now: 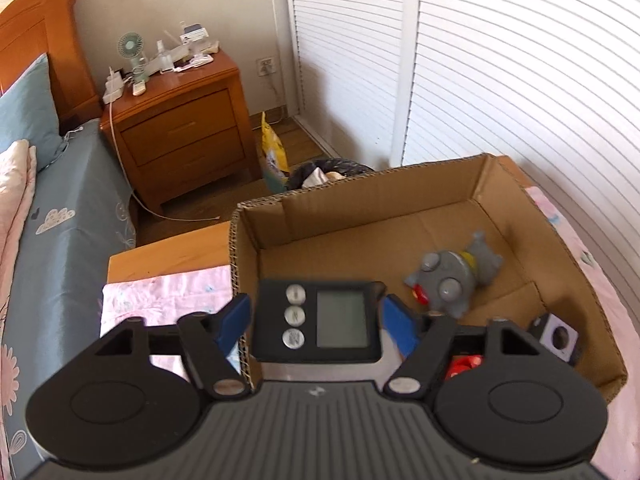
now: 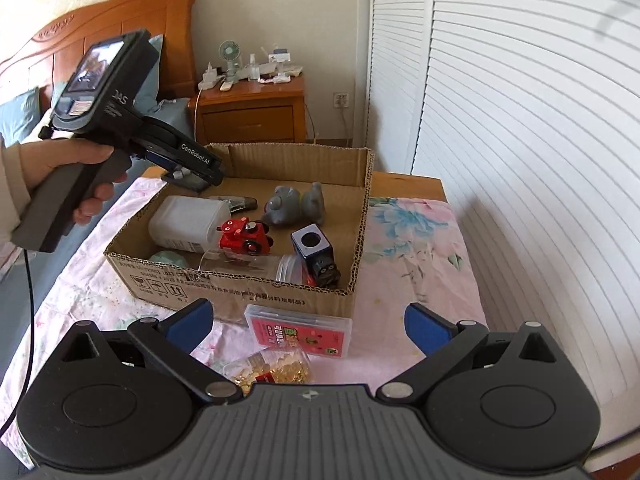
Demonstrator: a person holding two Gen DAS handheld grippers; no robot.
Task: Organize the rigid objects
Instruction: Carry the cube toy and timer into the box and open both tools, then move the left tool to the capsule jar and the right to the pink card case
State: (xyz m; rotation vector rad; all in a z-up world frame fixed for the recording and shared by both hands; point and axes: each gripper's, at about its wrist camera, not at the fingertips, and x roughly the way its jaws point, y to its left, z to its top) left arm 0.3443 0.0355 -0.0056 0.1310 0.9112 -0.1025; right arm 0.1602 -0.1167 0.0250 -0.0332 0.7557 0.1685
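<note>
Timer (image 1: 316,322) sits between spread left fingers (image 1: 232,322) over box rim (image 1: 244,320).

Wooden nightstand (image 1: 180,120) beside bed (image 1: 60,208), green fan (image 1: 130,46) atop.

"GenRobot.AI" on left tongs (image 2: 192,176)

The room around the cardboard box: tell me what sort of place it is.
Most likely a bedroom: a wooden headboard with a blue pillow, a cluttered wooden nightstand beside the bed, and white louvred closet doors.
</note>
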